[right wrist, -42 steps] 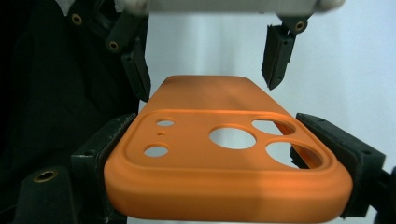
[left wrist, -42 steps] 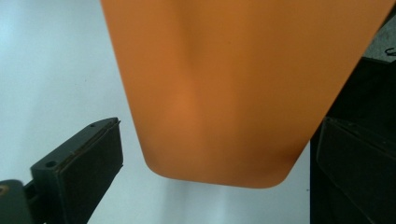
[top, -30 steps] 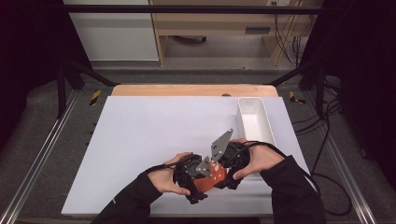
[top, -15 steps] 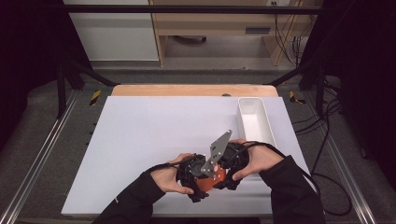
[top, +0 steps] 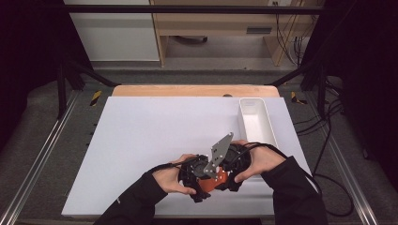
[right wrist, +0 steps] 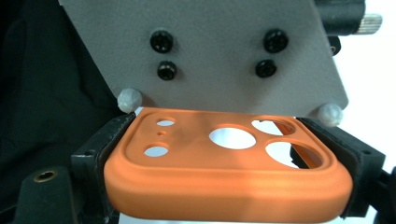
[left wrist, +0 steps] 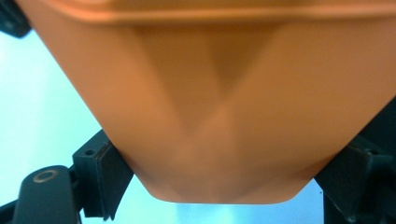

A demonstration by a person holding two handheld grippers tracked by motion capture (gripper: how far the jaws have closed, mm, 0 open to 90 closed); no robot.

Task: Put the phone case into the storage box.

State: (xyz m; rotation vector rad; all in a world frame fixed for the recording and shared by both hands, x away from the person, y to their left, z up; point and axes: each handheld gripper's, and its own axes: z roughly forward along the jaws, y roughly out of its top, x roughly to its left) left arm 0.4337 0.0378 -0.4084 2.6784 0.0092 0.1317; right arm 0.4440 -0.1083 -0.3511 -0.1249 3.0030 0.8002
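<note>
- Where the white rectangular table mat (top: 141, 140) runs toward its near edge, an orange moulded plastic phone case with camera cut-outs (top: 210, 182) is held just above it between the two grippers, close to that edge and right of its middle.
- A long white rectangular plastic bin (top: 256, 123) is set on the mat's far right part, well beyond the case; its near end is found just behind the right hand (top: 256, 161).
- Left of the case and behind it, a broad bare stretch of mat is left open as far as the wooden table edge (top: 192, 90); toward the near edge only a thin strip of mat is left.
- The left gripper (left wrist: 219, 186) has just been closing, and the case is seen between its jaws: in the left gripper view both black pads are laid against the tapering sides of the orange shell (left wrist: 224, 107).
- The right gripper (right wrist: 229, 154) is clamped narrowly on the case: in the right gripper view the pads are pressed on the two short sides of the camera-hole end (right wrist: 224, 158).
- The grey three-cornered plate (top: 219, 154) is seen tilted above the case, between the left hand (top: 171, 178) and the right hand.
</note>
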